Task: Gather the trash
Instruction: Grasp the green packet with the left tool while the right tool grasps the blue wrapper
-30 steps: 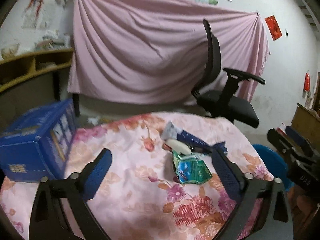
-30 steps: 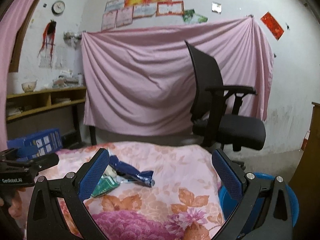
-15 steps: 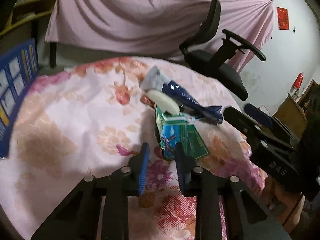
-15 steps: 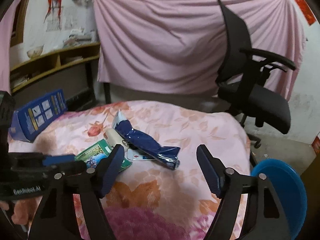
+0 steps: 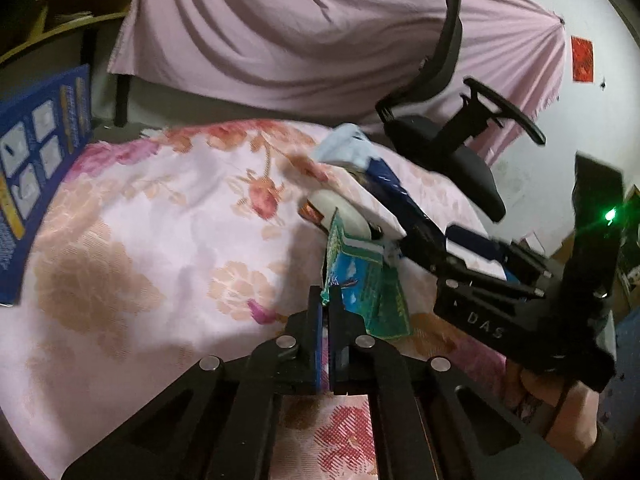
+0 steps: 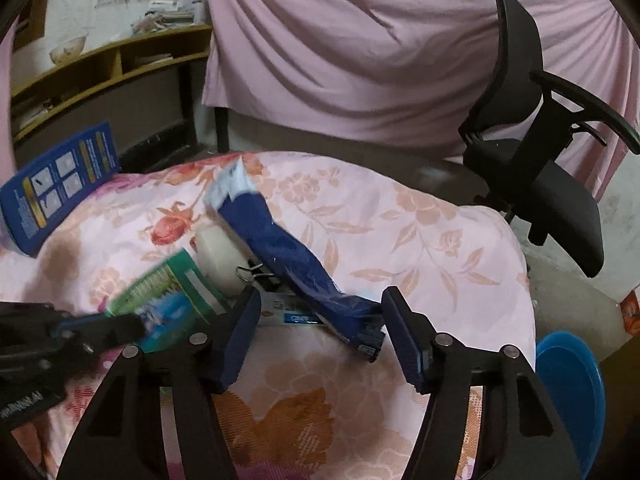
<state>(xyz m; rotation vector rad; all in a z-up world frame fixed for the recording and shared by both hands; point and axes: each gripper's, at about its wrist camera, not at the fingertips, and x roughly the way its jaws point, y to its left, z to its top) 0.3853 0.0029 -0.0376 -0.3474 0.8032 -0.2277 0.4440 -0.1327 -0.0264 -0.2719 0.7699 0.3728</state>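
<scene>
Both of your grippers have dropped toward the trash pile since a second ago, and both sets of jaws have just been closing. Your left gripper (image 5: 327,300) is now clenched on the near corner of the green-and-blue wrapper (image 5: 362,284); the corner sticks up between the blue pads, and the rest of the wrapper fans out to the right of the tips, lying on the floral cloth (image 5: 140,248).

Your right gripper (image 6: 320,320) is about half open and grasps nothing. Its fingers straddle the near end of the dark blue wrapper (image 6: 288,252), which lies diagonally on the cloth, running from between the tips away to the far left, where its pale end sits. Motion blur makes it hard to say whether the right pad already touches the wrapper's end; it looks just beside it.

Just left of the blue wrapper, a white roll (image 6: 220,256) rests against it, with a small black binder clip (image 6: 256,276) and a flat printed packet (image 6: 292,312) tucked underneath. From the right wrist view, your left gripper comes in at the near left, on the green wrapper. A blue box (image 6: 56,196) lies at the far left edge of the cloth, well apart from the pile, and a blue bin (image 6: 572,388) stands off the near right of the table.
</scene>
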